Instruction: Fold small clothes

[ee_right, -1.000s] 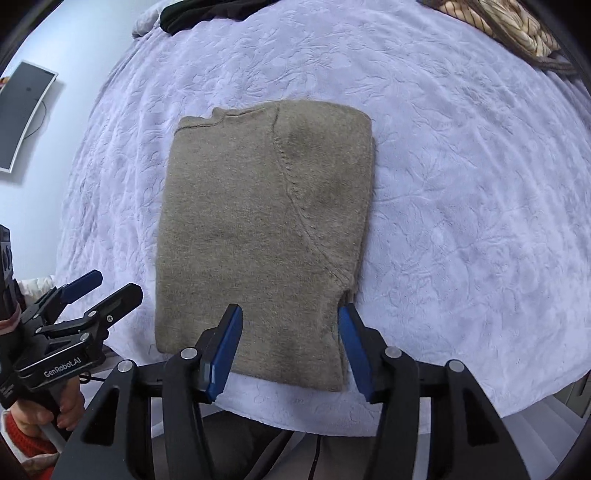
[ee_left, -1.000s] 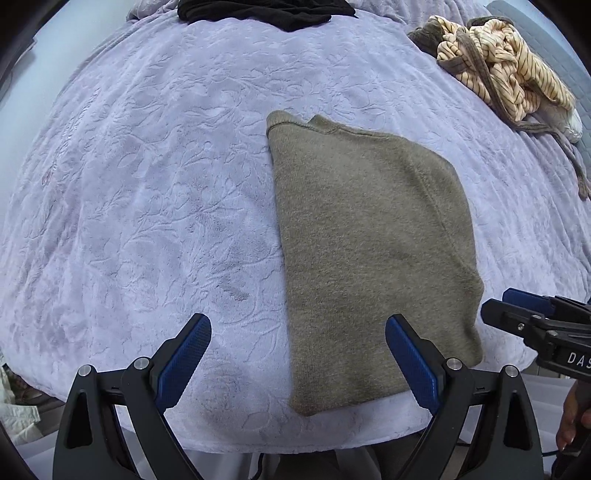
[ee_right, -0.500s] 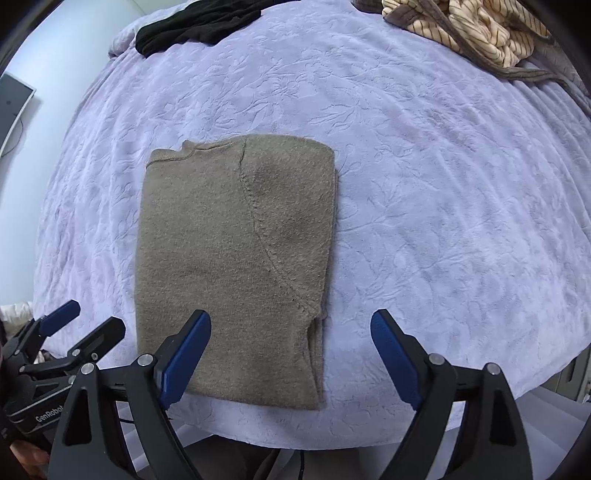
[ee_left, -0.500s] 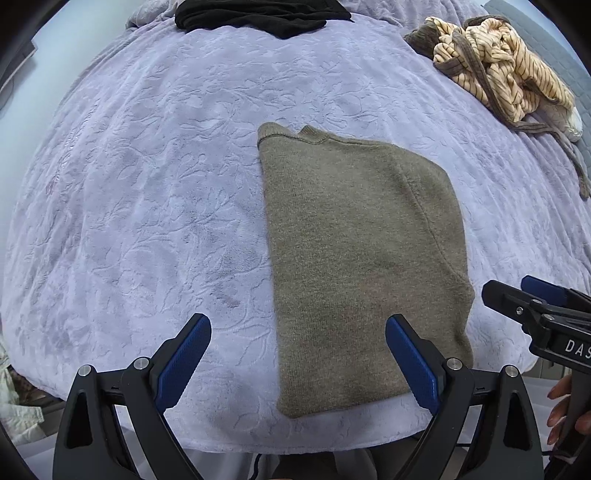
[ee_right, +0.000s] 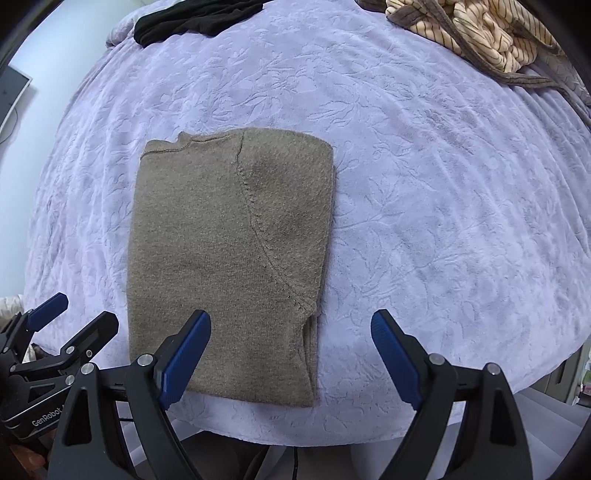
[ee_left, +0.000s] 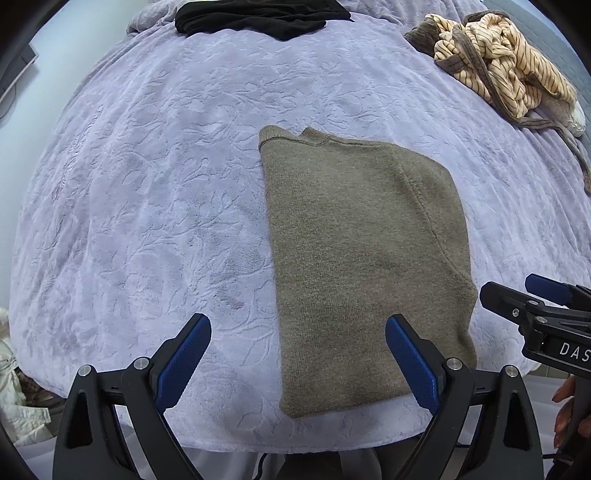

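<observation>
Right gripper (ee_right: 291, 354), pinched at sweater (ee_right: 229, 258) hem before, now wide, empty.

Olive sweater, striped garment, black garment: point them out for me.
Olive sweater (ee_right: 221, 258), right wrist view, middle of folded body.
Striped garment (ee_left: 509, 70), left wrist view, crumpled middle.
Black garment (ee_left: 258, 14), left wrist view, centre.

A bed (ee_left: 147, 206) covered by a lilac bedspread (ee_right: 443, 206) embossed with a leafy pattern fills the room; a pale wall (ee_right: 40, 48) stands behind at left, carrying a flat white panel (ee_right: 13, 92), under soft, even light
</observation>
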